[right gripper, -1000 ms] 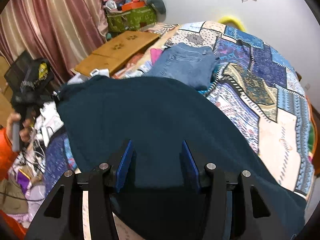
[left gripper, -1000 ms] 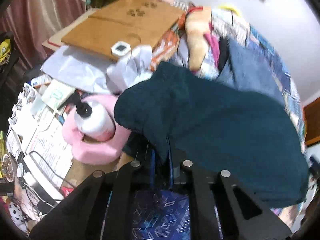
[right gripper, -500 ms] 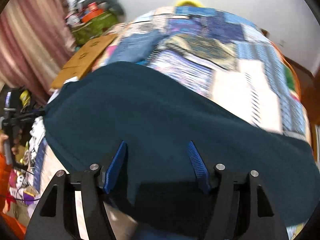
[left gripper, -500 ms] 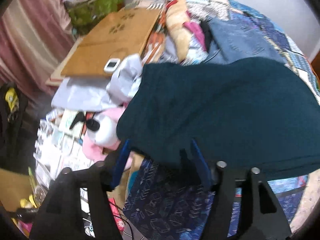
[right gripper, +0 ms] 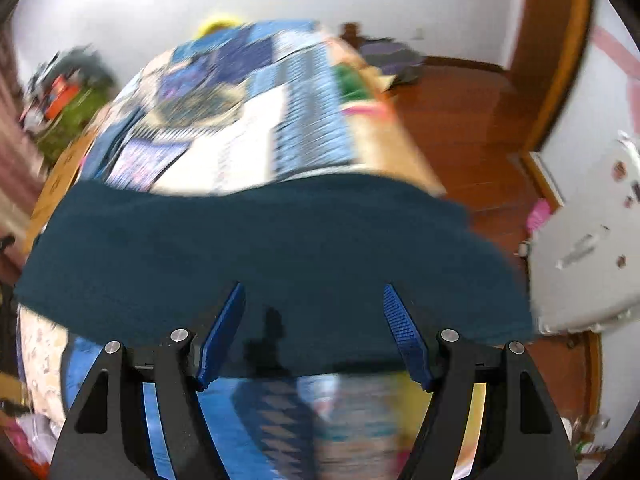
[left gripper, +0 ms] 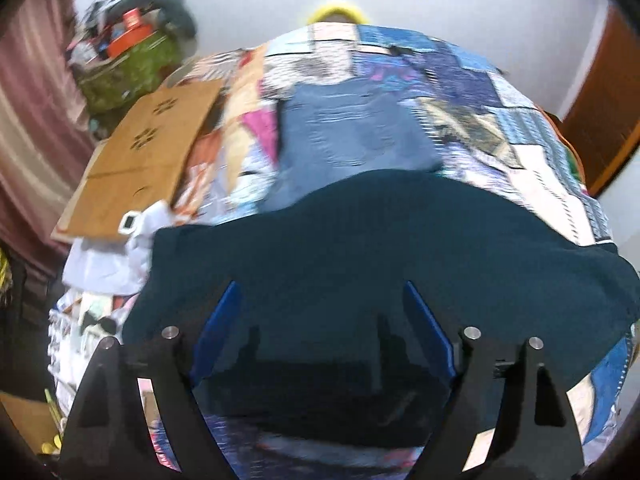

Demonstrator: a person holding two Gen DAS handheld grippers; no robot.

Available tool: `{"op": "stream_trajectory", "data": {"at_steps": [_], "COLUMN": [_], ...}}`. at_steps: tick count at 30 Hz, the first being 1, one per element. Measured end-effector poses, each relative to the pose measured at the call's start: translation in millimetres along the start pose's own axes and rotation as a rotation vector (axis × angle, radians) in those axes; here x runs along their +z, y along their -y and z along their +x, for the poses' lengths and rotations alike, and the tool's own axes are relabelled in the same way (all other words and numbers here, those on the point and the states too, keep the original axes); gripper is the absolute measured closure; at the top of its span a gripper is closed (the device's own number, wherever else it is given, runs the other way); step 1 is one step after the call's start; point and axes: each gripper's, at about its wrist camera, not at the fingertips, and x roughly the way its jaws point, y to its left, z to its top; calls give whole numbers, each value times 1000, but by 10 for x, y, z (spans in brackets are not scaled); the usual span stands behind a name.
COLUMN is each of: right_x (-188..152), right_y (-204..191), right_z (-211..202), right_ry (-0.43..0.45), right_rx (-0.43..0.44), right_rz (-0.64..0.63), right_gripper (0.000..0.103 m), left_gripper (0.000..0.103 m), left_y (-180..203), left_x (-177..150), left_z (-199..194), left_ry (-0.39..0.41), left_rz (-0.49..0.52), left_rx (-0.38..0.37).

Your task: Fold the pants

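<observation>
The dark teal pants (left gripper: 380,248) lie spread as a broad band across the patchwork quilt (left gripper: 500,120). In the left wrist view my left gripper (left gripper: 320,285) hovers over their near edge, its jaws opening wide, blue pads (left gripper: 222,320) clear of the cloth. The right wrist view shows the same pants (right gripper: 260,240) reaching to the bed's right edge. My right gripper (right gripper: 313,287) is above them, jaws still opening, nothing pressed between the pads (right gripper: 404,332). Both views are motion-blurred.
Folded blue jeans (left gripper: 352,136) lie on the quilt beyond the pants. A cardboard sheet (left gripper: 148,152), a green bag (left gripper: 128,64) and loose papers crowd the left side. Right of the bed are a wooden floor (right gripper: 460,120) and a white panel (right gripper: 592,240).
The left gripper, shut on the pants' edge a second ago, has let go and spread its jaws. The right jaws widened too. Both grippers swung rightward along the bed; the pants lie flatter.
</observation>
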Motion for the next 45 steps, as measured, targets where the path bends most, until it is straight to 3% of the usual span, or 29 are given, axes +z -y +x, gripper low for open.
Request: {"op": "stream_trajectory", "data": {"at_steps": [6,10,15,17,20,23,25,30,34,37,40,45], "right_x": [230,349,211,131,26,-18,-9,132,321,445,506,362], "right_y": [774,1051,1212,1231,1253,1240,1179,952,764,698,786,1011], "right_z": [-79,222,640,658,655,644,578,192,-217,-344,-243,395], "right_ry": [67,23,-81,-86,-98,-91,-58,145,328,395,371,165], "right_rx": [-40,-45,47,93,178,193,172,38,-16,-53,-61,-67], "right_rz": [91,134,206,227,264,257,216,109,27,-31,-29,5], "right_gripper": [35,35,35,39,54,64,74,78,79,79,79,79], "left_gripper": [19,19,19,19,19,19,19,19,19,19,19,19], "left_y": [750,1173,1536,1627,1734,1785,1813,1838,1826,1810,1780,1705], "left_x": [127,190,167,147,103,86,80,91,116,135,138,120], "left_z": [127,245,316,340,371,407,419,422,387,337,309,370], "left_ry": [-12,-54,-65,-70,-77,-88,-87,-79,-71,-50,-36,-49], "left_rz": [65,130,216,246,277,284,283,283,278,275,266,241], "left_rx": [-10,-21,-2,4,8,4,7,14,16,22,24,22]}}
